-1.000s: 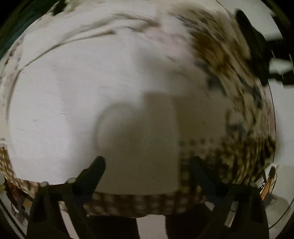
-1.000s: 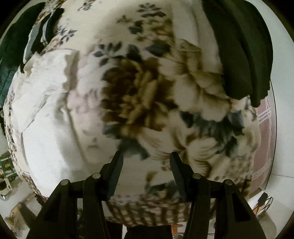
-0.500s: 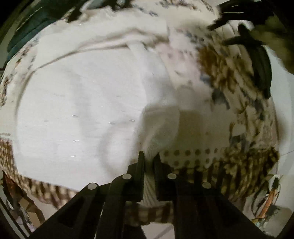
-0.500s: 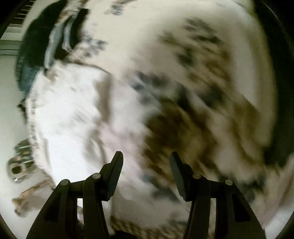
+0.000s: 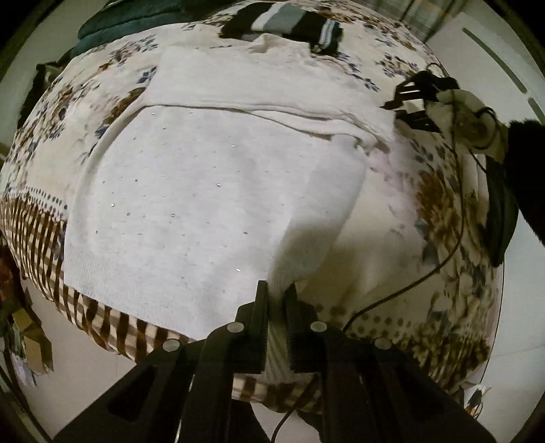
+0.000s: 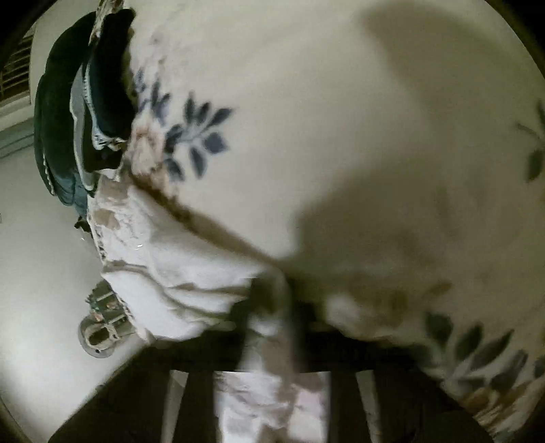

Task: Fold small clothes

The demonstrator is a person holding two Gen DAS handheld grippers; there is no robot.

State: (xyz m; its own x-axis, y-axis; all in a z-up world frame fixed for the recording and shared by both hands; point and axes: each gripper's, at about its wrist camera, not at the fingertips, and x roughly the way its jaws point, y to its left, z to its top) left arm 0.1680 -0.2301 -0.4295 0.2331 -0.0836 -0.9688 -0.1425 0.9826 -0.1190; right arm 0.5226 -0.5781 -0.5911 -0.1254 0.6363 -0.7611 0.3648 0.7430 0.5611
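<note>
A white knit sweater (image 5: 211, 191) lies spread on a floral blanket (image 5: 442, 211). My left gripper (image 5: 276, 296) is shut on the sweater's near right hem corner and lifts it slightly. In the left wrist view my right gripper (image 5: 402, 105) is at the sweater's far right corner. In the right wrist view my right gripper (image 6: 272, 306) is shut on a bunched white edge of the sweater (image 6: 177, 272); the view is blurred.
A striped dark garment (image 5: 282, 25) and dark green clothes (image 5: 112, 27) lie at the far edge of the blanket; they also show in the right wrist view (image 6: 85, 112). A black cable (image 5: 425, 272) crosses the blanket at right. Floor lies beyond the bed edge (image 5: 102, 357).
My left gripper went from open to shut on the sweater's hem and pulled back. My right gripper moved to the sweater's far corner and shut on it.
</note>
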